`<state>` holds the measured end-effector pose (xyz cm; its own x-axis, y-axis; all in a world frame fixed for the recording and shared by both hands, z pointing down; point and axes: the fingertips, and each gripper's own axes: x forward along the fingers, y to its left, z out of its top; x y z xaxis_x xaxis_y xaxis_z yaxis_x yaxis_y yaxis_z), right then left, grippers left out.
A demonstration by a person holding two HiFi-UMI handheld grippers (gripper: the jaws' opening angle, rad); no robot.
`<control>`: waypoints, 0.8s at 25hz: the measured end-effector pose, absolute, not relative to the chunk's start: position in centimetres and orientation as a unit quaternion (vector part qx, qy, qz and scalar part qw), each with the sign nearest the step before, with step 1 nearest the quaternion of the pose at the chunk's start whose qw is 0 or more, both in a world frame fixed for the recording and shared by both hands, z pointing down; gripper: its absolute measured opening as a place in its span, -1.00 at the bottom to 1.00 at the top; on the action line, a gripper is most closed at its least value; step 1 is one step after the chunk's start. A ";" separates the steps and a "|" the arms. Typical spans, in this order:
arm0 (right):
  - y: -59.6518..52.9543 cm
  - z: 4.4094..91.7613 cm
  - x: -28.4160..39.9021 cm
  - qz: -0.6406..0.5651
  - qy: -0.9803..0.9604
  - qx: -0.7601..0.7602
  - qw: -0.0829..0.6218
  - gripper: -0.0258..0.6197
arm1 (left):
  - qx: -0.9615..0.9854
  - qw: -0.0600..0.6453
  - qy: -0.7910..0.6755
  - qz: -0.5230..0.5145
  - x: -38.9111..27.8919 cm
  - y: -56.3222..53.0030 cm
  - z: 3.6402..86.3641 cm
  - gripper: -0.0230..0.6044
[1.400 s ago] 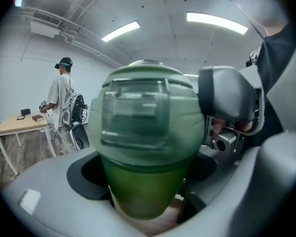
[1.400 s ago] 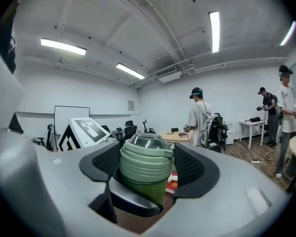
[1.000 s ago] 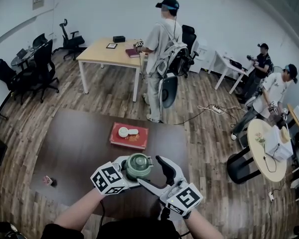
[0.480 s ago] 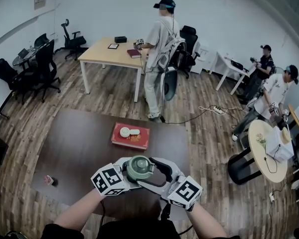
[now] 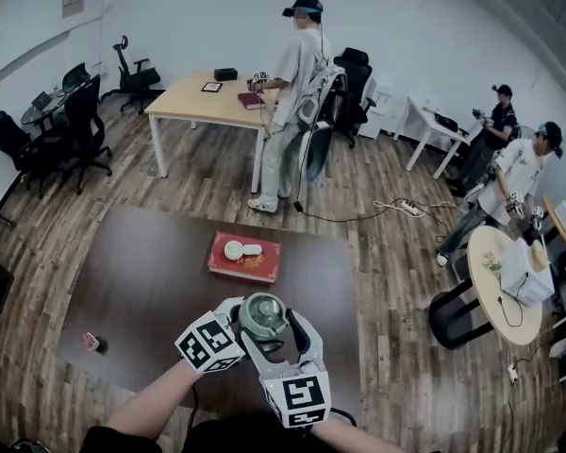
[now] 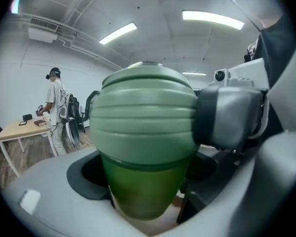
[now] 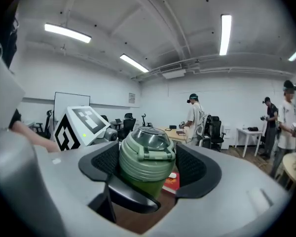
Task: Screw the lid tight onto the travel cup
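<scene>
A green travel cup (image 6: pixel 143 191) with a paler ribbed lid (image 5: pixel 262 315) is held up over the dark brown table (image 5: pixel 151 281). My left gripper (image 5: pixel 250 327) comes in from the left and is shut on the cup's body below the lid. My right gripper (image 5: pixel 275 330) reaches in from the near side, marker cube towards me. In the right gripper view its black pads (image 7: pixel 101 164) stand on both sides of the lid (image 7: pixel 147 154) and press on it, so this gripper (image 7: pixel 148 168) is shut on the lid. The lid sits level on the cup.
A red book (image 5: pixel 244 256) with a white object on top lies on the table beyond the cup. A small pink item (image 5: pixel 91 342) sits near the table's left edge. A person (image 5: pixel 288 92) stands by a light wooden desk (image 5: pixel 208 97); two more people are at far right.
My right gripper has swung from the cup's right side round to its near side, staying at the lid. The left gripper and cup barely moved. The standing person stepped left.
</scene>
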<state>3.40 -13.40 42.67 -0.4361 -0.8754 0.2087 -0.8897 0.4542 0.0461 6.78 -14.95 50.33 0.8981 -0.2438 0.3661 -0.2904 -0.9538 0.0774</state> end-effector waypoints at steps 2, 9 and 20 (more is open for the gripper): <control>-13.2 42.4 2.8 0.003 -0.867 0.488 0.104 0.23 | 0.974 0.076 -0.136 0.163 6.6 -15.1 50.0 0.37; -11.8 39.3 5.0 0.036 -0.964 0.262 -0.007 0.24 | 0.984 0.065 -0.073 0.152 6.2 -12.8 48.4 0.37; -10.7 40.8 4.2 0.016 -0.982 0.182 0.051 0.24 | 0.983 0.072 -0.054 0.162 7.0 -11.2 48.2 0.37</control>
<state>4.15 -10.72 40.81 -0.9285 -0.3561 0.1056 -0.3593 0.9332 -0.0121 6.97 -11.24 48.15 0.9417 -0.0828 0.3262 -0.1294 -0.9838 0.1238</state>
